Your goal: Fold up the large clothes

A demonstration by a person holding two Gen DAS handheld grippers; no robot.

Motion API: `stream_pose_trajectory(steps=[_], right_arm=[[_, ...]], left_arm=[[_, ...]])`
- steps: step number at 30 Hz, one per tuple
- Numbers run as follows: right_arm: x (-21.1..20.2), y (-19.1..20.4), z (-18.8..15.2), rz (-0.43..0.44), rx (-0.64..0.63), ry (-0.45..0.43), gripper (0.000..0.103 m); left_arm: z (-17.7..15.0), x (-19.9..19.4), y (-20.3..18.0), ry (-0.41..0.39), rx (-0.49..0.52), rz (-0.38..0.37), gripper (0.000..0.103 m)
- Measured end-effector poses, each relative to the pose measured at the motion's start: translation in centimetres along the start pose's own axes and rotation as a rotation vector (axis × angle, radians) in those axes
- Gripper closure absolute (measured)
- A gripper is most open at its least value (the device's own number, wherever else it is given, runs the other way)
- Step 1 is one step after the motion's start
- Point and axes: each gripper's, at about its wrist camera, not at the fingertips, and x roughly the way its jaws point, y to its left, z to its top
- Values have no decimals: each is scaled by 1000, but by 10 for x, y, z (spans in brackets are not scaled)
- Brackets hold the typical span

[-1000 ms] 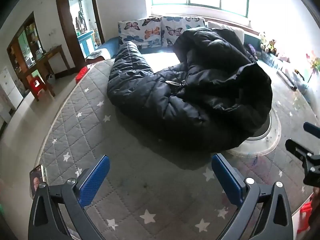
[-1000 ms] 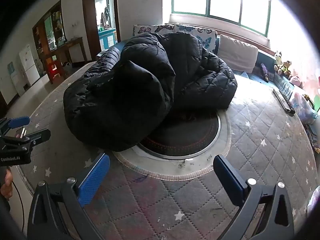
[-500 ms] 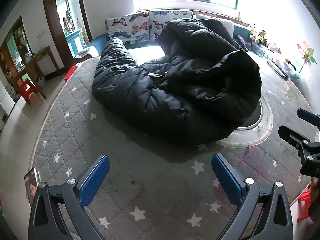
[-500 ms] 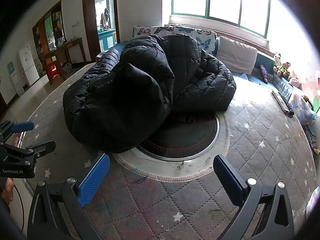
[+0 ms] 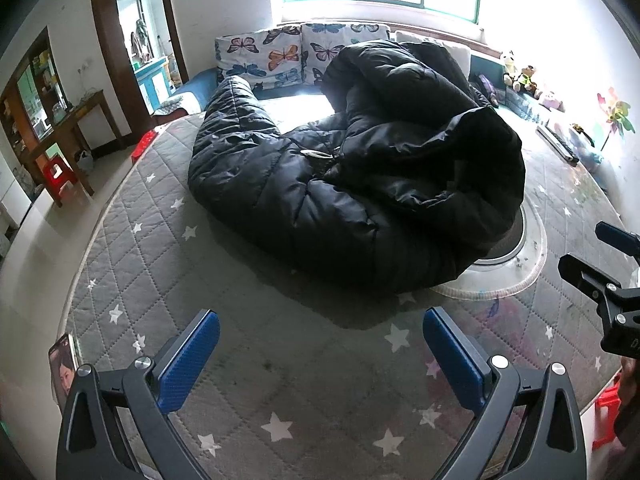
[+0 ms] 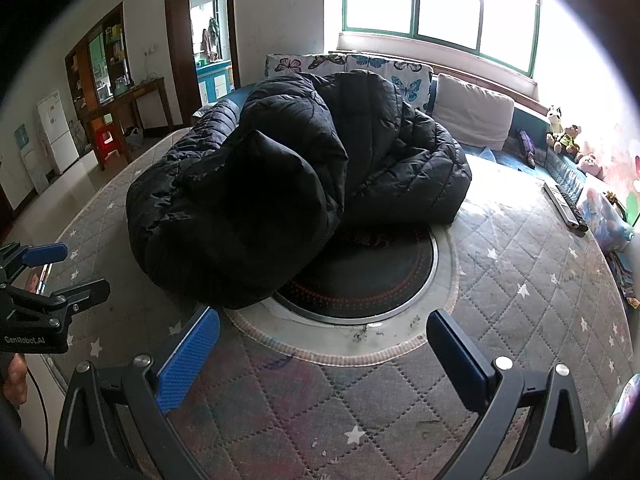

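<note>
One big item dominates: grey quilted star-print table cover [image 5: 168, 240] spans the round table, filling the lower half of both views, so it serves as the folding surface. Black puffy quilted down coat [image 5: 360, 184] sits heaped at frame centre in the left wrist view and centre-left in the right wrist view [image 6: 280, 208]; bunched, sleeves and body rolled over each other, nothing flat yet. Its near edge overhangs the dark round inset plate [image 6: 368, 280] in the middle of the table. Judgement: folding not started, coat needs spreading first.

Left gripper [image 5: 320, 354] at bottom of its own view, blue-padded fingers [image 5: 188, 360] spread wide, holding nothing, above the cover, short of the coat. Right gripper [image 6: 322, 354] likewise wide apart and empty, left pad near the coat's hem in the picture; contact can't be confirmed.

Small: remote control [image 6: 564, 208] on the cover at right edge, well apart from the coat.
</note>
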Motion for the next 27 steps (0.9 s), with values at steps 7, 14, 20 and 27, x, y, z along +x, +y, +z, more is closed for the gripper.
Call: stream_pose_trajectory(steps=[7,14,20,27], right_arm=[[-1,2,2,-4,-3,-6,0],[-3,4,3,0,-8,-13,0],[-3,6,5,2,-14,-18,0],[-4,7,6,4,-20,-23,0]], left_arm=[[-1,-1,-1,-4,7,3,0],[-1,0,-1,-7,5,1,0],[0,-1,0,-9,4,-2,0],[0,-2,2,-9,5,-4,0]])
